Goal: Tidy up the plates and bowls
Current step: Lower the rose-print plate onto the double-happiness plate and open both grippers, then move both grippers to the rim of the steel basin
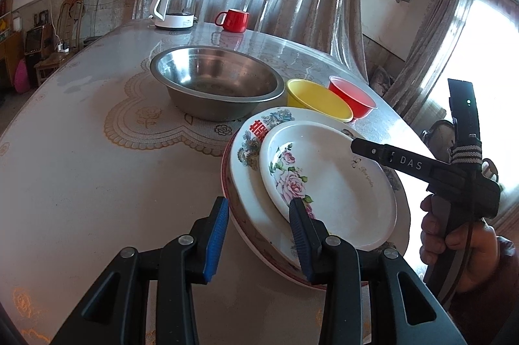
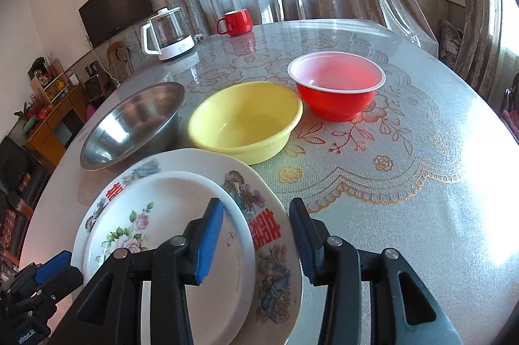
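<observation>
A small white rose plate lies on a larger plate with red characters, which rests on a pink-rimmed plate. My left gripper stands open, straddling the stack's left rim: one pad is outside it and the other over the small plate. My right gripper is open over the stack's right edge and appears in the left wrist view as one black finger above the small plate. Behind the stack sit a steel bowl, a yellow bowl and a red bowl.
A white-based glass kettle and a red mug stand at the far edge of the round, lace-patterned table. Curtains hang behind it. A person's hand holds the right gripper's handle.
</observation>
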Available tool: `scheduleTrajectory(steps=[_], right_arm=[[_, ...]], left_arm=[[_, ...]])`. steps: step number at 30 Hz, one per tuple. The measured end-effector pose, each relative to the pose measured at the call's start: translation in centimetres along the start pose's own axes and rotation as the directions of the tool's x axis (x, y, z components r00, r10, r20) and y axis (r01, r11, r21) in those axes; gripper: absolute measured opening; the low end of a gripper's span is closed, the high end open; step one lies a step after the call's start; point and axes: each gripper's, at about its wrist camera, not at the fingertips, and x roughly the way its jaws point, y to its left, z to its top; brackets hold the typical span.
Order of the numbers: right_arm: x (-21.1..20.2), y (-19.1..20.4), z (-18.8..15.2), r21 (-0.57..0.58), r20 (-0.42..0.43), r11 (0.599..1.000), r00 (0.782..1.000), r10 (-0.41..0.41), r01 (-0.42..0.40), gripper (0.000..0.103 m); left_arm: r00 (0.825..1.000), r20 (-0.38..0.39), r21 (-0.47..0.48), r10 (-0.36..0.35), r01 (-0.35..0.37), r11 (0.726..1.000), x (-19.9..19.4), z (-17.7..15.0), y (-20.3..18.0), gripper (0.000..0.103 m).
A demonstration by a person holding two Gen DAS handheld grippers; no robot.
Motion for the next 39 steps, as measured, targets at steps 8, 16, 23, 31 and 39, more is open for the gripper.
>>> scheduleTrajectory(steps=[8, 16, 23, 31, 39], right_arm=[[-1.1, 0.5, -0.8, -0.036, 0.011, 0.999, 1.0, -0.008, 0.008, 0.043], [-1.6, 1.1, -1.8, -0.034, 0.012, 0.999, 1.0, -0.019, 0.02, 0.044], [-2.4, 0.9, -2.3, -0.004, 0.01, 1.0, 1.0, -0.009, 0.009, 0.044], [-3.3, 0.8, -2.9, 0.018, 0.017, 1.0, 1.0, -0.002, 0.002, 0.044], [-4.7, 1.1, -2.8, 0.023, 0.056, 1.0, 0.998, 0.007, -0.008, 0.044]], left_arm=[[1.0, -0.003, 0.005, 0.013, -0.013, 1.0, 0.1, -0.2, -0.2, 0.04], [0.998, 0.002, 0.011, 0.056, -0.056, 0.998, -0.7, -0.4, -0.3, 0.041], [0.996, 0.007, 0.014, 0.085, -0.085, 0.996, -1.2, -0.6, -0.5, 0.042], [0.993, 0.008, 0.014, 0.121, -0.121, 0.993, -1.8, -0.9, -0.4, 0.042], [0.991, 0.009, -0.01, 0.132, -0.131, 0.991, -2.2, -1.1, 0.3, 0.044]])
